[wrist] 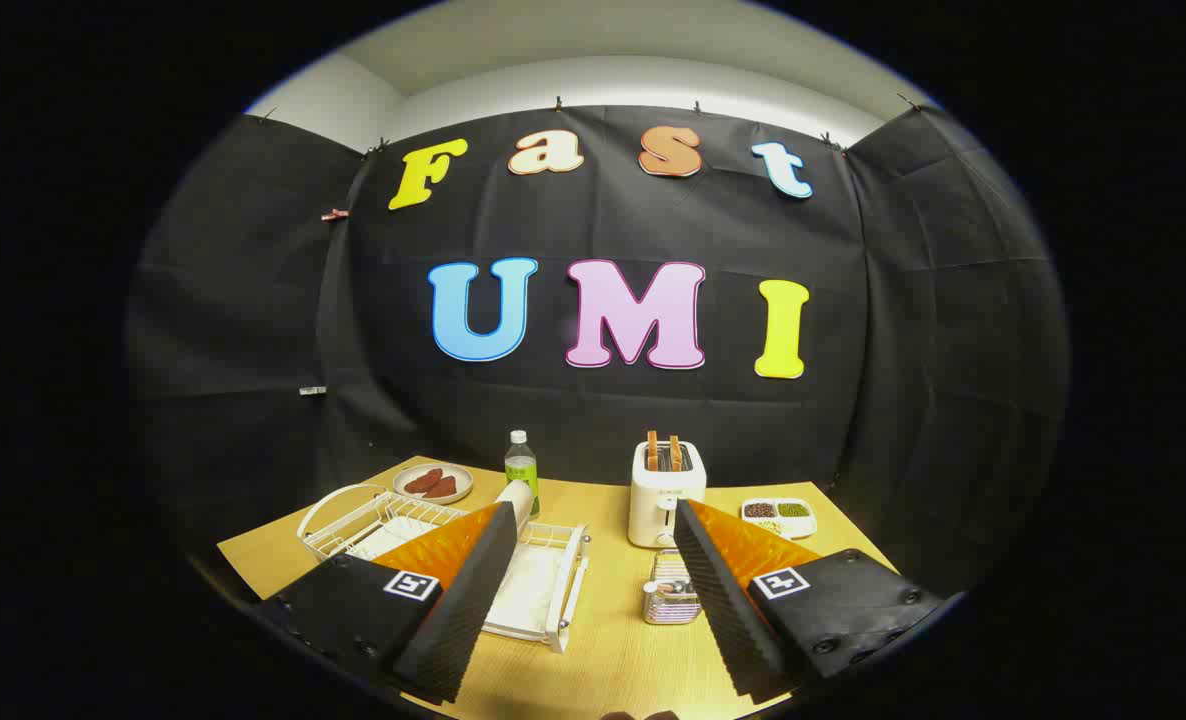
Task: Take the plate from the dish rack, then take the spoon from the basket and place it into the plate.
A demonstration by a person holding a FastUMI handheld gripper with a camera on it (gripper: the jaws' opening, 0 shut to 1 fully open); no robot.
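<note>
The gripper was wide open and held nothing — its two fingers stood well apart in the lower part of the frame, above the wooden table. The white wire dish rack lay at lower left, partly behind the left finger. The plate stood on edge in the rack, its rim showing just above the left fingertip. The basket sat at lower centre, just beside the right finger; the utensils in it were too small to tell the spoon apart. Beyond stood a toaster, a bottle, a dish of food and a divided tray. Judged from this arrangement, no step was complete — plate removal, spoon pickup and placement all remained.
</note>
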